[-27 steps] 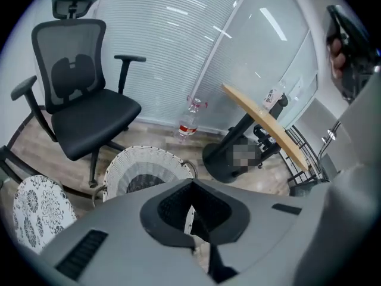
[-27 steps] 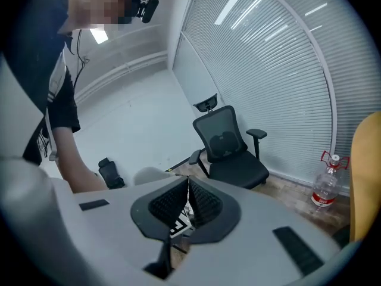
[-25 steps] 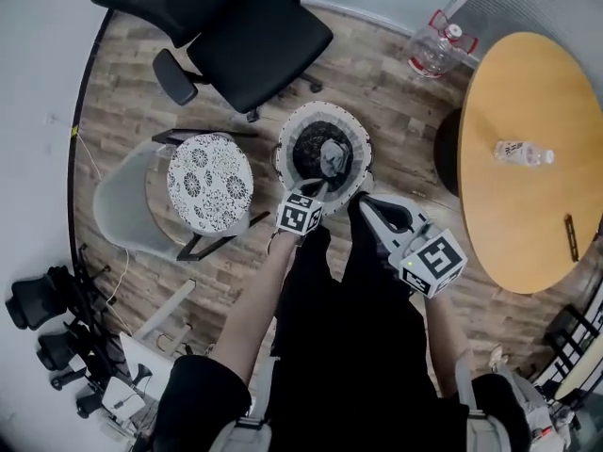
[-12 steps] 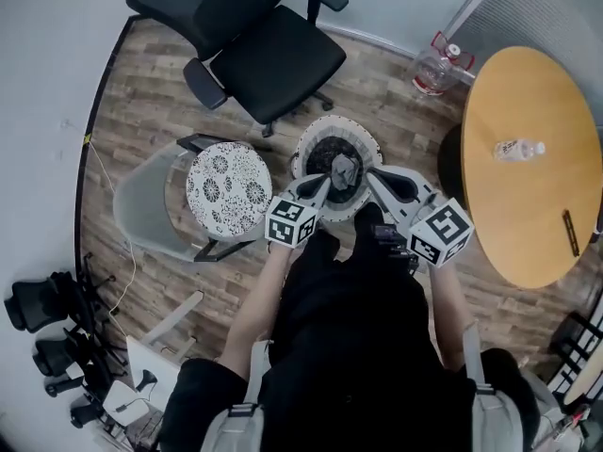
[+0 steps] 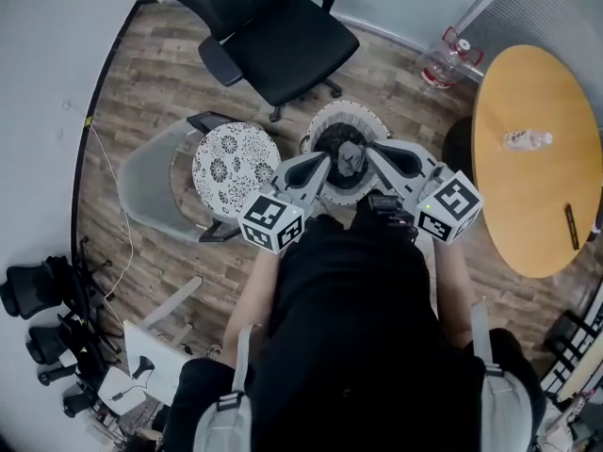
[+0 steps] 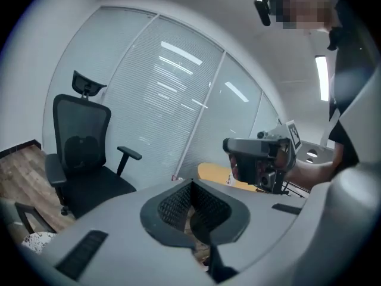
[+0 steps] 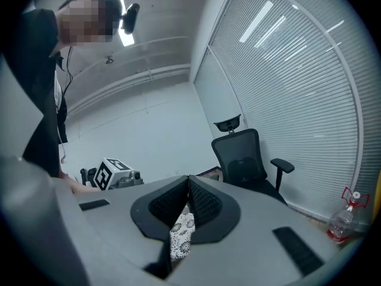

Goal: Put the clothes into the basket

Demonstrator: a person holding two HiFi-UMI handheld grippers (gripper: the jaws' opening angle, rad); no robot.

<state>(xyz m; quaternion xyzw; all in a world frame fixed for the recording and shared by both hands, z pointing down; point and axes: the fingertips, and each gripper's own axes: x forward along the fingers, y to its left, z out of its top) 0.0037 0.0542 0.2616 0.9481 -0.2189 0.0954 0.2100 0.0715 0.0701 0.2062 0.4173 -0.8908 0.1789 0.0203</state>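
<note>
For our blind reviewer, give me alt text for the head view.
Seen from above, a person in black holds the left claw and right claw, both shut, over a round basket containing a grey garment; a patterned seat stands beside it.

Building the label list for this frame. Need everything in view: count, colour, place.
basket: 1, white rim, dark inside, floor ahead of the person
garment: 1, grey, in the basket
office chair: 1, black, beyond the basket
side chair: 1, grey shell, black-and-white patterned seat, left of the basket
table: 1, round, wood-coloured, right
bottle: 1, clear, lying on the table
jug: 1, clear with red, floor by the table
left claw: 1, grey, shut, empty
right claw: 1, grey, shut, empty
</note>
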